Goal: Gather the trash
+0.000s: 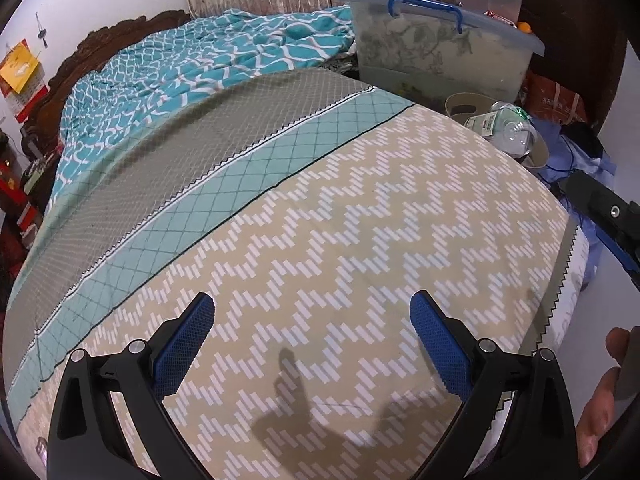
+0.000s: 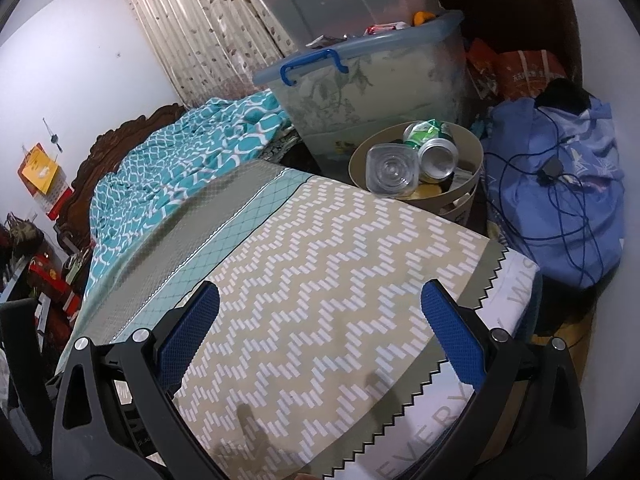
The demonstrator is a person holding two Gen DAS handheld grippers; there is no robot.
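A beige waste bin [image 2: 474, 148] stands on the floor beyond the bed's far corner. It holds a clear plastic bottle [image 2: 390, 172], a silver can [image 2: 438, 158] and a green can [image 2: 426, 130]. The bin also shows in the left wrist view [image 1: 460, 102] with the bottle [image 1: 514, 132] on top. My left gripper [image 1: 312, 338] is open and empty over the zigzag bedcover [image 1: 320, 240]. My right gripper [image 2: 320, 320] is open and empty over the same cover [image 2: 320, 260], near its right edge.
A large clear storage box [image 2: 360, 80] with blue latches stands behind the bin. A blue bundle of cloth with a dark cable [image 2: 560, 200] lies to the right of the bin. A teal quilt [image 1: 180, 68] lies crumpled at the head of the bed.
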